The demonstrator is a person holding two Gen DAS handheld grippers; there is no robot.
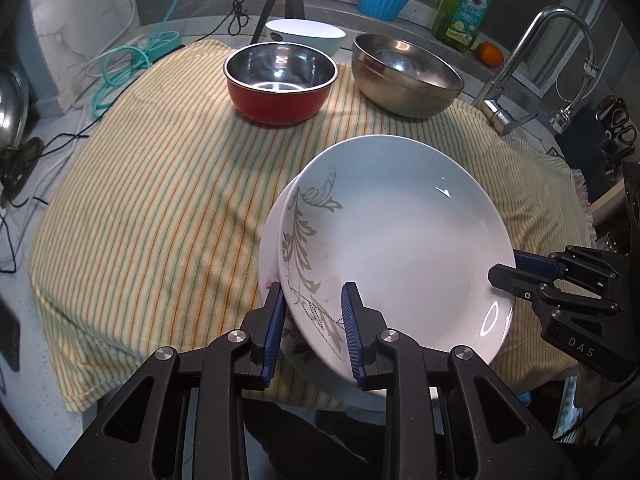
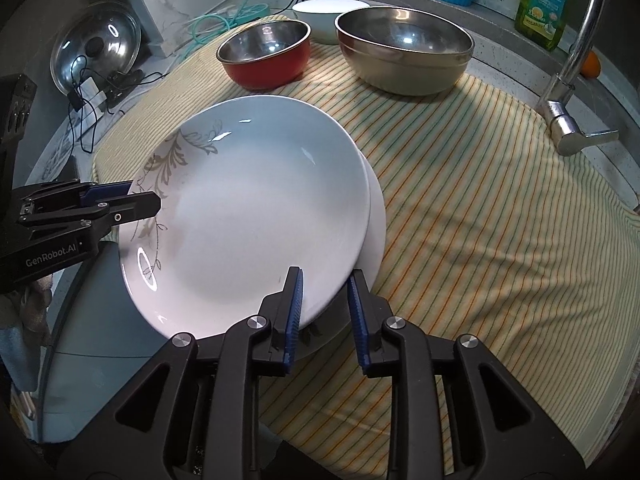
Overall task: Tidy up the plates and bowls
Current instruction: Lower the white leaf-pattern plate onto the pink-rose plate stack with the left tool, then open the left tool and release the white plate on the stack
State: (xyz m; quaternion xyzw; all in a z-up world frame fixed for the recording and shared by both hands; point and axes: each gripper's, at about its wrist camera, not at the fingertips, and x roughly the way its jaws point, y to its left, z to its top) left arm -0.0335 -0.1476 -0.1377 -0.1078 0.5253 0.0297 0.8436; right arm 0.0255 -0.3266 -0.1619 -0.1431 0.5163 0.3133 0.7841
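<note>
Plates are being stacked at the near edge of the striped towel (image 1: 168, 208): a leaf-patterned plate (image 1: 400, 248) is held tilted over a plain white plate (image 2: 376, 216) lying beneath it. At the left rim, the left claw (image 1: 312, 324) is seen with its blue pads astride the patterned edge, apparently clamped on it, so that side is kept raised. At the right rim, the right claw (image 2: 324, 308) straddles the plate's edge, but its pads look slightly apart from it; whether it grips cannot be told. The tilt suggests the upper plate is being lowered onto the lower one. Further back, a red bowl (image 1: 280, 80), a white bowl (image 1: 306, 36) and a steel bowl (image 1: 406, 72) are set apart. The towel is spread over a kitchen counter (image 1: 48, 356), presumably as padding, with a tap (image 1: 532, 64) and a detergent bottle (image 1: 464, 4) at the right.
</note>
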